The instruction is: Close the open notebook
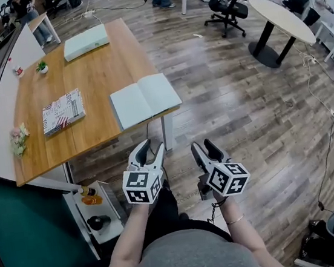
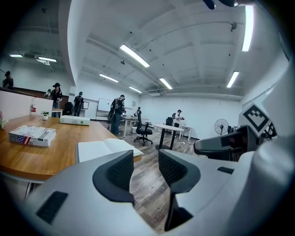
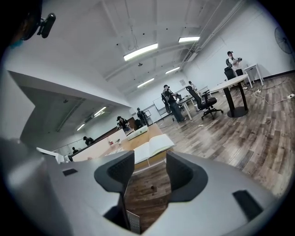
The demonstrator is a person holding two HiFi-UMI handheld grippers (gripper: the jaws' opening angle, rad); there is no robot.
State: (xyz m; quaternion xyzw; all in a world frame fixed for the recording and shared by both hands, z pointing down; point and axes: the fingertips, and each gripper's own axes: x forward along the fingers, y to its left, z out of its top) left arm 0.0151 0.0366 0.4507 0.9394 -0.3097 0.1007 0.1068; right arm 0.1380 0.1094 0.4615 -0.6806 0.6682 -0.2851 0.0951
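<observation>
Head view: white open paper notebook (image 1: 145, 99) lies flat, pages up, at the near right corner of the long wooden counter (image 1: 86, 73).
We hold the left hand-held gripper (image 1: 150, 148) and the right hand-held gripper (image 1: 204, 147) side by side over the wood floor, apart from the counter. In both gripper views the jaws stand apart with nothing between them, the notebook ahead.

No wording is reading clearly anywhere; print on the patterned box (image 1: 63, 111) on the wooden table (image 1: 94, 66) is showing too small to read.
</observation>
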